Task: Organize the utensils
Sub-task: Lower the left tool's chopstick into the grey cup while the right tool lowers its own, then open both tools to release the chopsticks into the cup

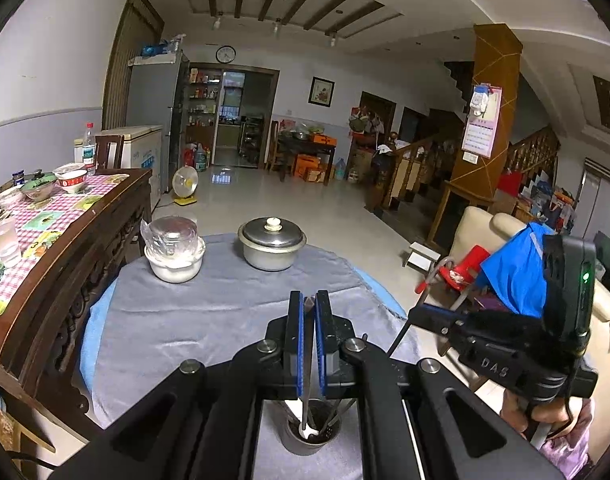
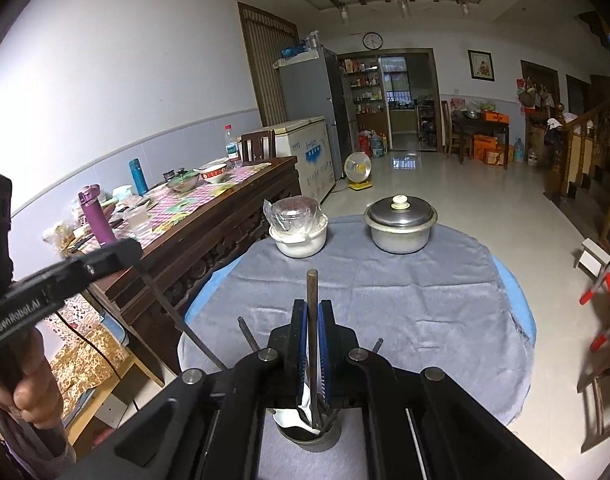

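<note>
Right wrist view: a dark chopstick stands upright between the nearly closed blue pads of the right gripper, its lower end reaching down into a metal utensil cup on the grey cloth at the near edge of the round table. A white spoon and more dark sticks already rest in the cup, 2 of them leaning out to either side of the fingers. The upright hold looks chosen to let the chopstick slide straight down among the others without snagging the rim. In the left wrist view the left gripper hovers over the same cup, its pads drawn almost together on what appears to be a thin white handle of a spoon; whether they truly pinch it is hard to tell. The person's hand on the left tool shows at the frame's edge. Farther back on the cloth, well apart from the cup, sit a lidded metal pot and a white bowl topped with a wrapped container, leaving the cloth in front free for sorting. A wooden sideboard crowded with dishes and bottles lines the wall beyond.
</note>
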{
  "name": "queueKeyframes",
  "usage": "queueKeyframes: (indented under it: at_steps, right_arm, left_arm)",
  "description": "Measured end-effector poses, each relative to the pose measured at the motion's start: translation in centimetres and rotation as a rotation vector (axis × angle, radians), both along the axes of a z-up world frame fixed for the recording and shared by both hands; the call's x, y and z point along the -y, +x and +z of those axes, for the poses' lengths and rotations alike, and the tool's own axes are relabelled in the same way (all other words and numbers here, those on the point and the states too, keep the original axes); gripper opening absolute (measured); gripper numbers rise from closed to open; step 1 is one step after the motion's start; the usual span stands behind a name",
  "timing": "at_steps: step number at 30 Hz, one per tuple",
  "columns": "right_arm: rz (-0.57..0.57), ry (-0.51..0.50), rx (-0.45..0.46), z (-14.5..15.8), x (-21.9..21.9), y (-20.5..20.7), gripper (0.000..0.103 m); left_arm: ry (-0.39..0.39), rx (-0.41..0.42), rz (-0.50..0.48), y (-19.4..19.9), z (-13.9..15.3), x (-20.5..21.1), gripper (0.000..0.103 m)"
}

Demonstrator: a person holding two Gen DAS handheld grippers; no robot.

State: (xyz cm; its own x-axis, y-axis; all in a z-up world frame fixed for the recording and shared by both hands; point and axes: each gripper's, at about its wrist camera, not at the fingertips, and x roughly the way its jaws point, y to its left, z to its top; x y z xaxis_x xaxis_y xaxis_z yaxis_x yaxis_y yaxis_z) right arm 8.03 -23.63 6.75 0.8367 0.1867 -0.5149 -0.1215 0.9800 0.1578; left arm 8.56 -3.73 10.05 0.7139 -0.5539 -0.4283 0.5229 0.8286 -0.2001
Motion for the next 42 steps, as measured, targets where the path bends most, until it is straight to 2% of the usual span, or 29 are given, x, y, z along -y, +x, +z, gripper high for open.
queueKeyframes:
  at_steps: [11, 27, 42]
  right_arm:
    - [0.0, -0.003, -0.036, -1.3, -0.1, 0.4, 0.006]
    - [-0.001, 0.042, -0.094, -4.0, 0.4, 0.9, 0.006]
    - [-0.01, 0.055, -0.11, -4.7, 0.4, 0.7, 0.006]
  left_arm:
    - [0.002, -0.018, -0.032, 0.0, -0.4, 1.5, 0.006]
    - [0.092, -0.116, -0.024, 0.9, -5.0, 4.0, 0.006]
    - [0.139, -0.098, 0.009, 0.1, -5.8, 4.3, 0.006]
